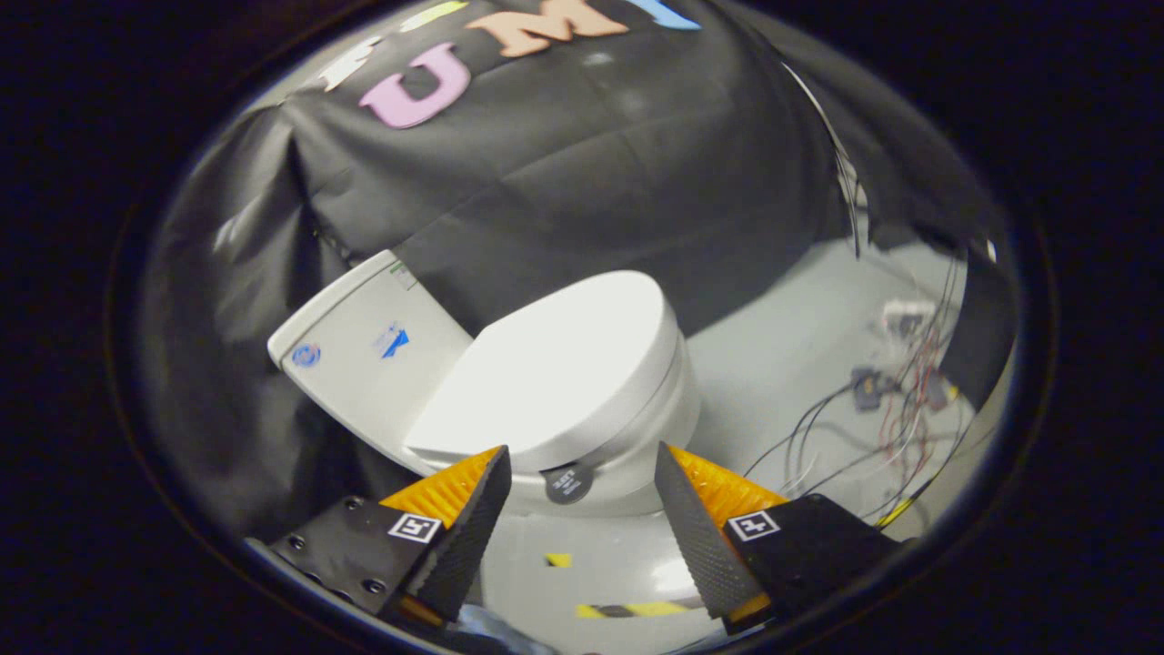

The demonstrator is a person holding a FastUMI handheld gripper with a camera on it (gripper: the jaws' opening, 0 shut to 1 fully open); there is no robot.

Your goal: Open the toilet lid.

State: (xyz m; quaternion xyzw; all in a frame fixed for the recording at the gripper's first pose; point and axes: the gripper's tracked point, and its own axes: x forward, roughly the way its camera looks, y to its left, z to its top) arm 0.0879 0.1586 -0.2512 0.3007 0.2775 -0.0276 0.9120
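Observation:
A white toilet stands just ahead of my fingers, seen tilted. Its lid (555, 364) lies flat and closed on the bowl (637, 437). Behind the lid sits the white tank (364, 355), against the black cloth wall. My gripper (582, 459) is open, with nothing between its fingers; the tips hover close to the near edge of the lid and the bowl's side. A small dark round tag (568, 484) on the bowl shows in the gap between the fingers.
The grey floor (782, 355) spreads beyond the bowl. Loose cables and small electronic parts (896, 391) lie on it further off. Yellow-and-black tape marks (637, 608) lie on the floor below my fingers. Black cloth (591, 182) hangs behind the toilet.

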